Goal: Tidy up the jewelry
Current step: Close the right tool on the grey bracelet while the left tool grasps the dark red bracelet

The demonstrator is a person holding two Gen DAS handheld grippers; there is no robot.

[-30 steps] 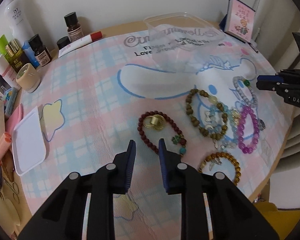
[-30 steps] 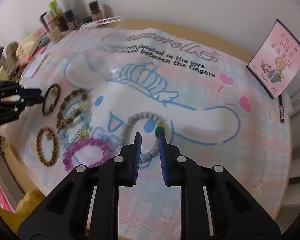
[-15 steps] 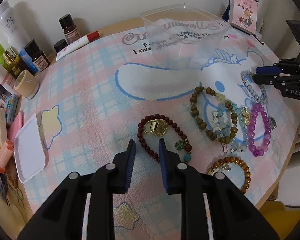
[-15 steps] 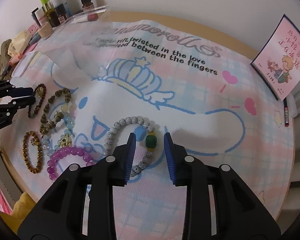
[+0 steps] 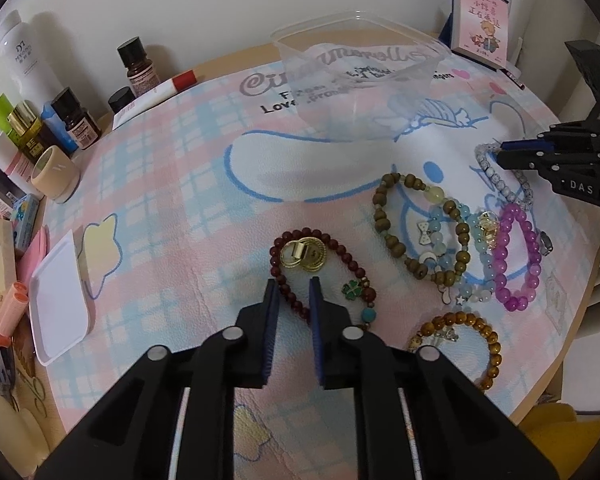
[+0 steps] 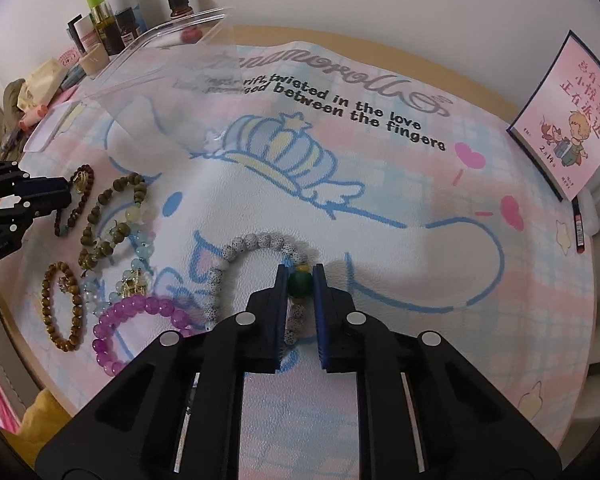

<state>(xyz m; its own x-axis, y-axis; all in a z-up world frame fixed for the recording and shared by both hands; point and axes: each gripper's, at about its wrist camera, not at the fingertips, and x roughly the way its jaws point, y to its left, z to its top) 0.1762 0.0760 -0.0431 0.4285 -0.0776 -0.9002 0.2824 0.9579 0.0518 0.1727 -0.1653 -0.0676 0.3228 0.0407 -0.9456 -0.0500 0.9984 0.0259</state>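
Note:
Several bead bracelets lie on the pink and blue mat. My left gripper point(image 5: 293, 283) is open, its fingers straddling the near side of a dark red bracelet point(image 5: 324, 270) with a gold ring and green clover charm. My right gripper point(image 6: 301, 271) has closed on the green bead of a white speckled bracelet point(image 6: 236, 252), which still lies on the mat. A brown wooden bracelet point(image 5: 412, 232), a light blue one point(image 5: 476, 256), a purple one point(image 5: 518, 256) and an amber one point(image 5: 472, 344) lie nearby. A clear plastic box point(image 5: 360, 76) stands at the back.
Bottles and cosmetics point(image 5: 40, 120) crowd the far left edge, with a white tray point(image 5: 58, 300) at the left. A small pink book point(image 6: 568, 128) stands at the back right. The table's round edge point(image 5: 580, 320) runs close behind the bracelets.
My right gripper moved forward over the white bracelet and closed on its green bead. My left gripper moved forward until its fingers straddle the dark red bracelet.

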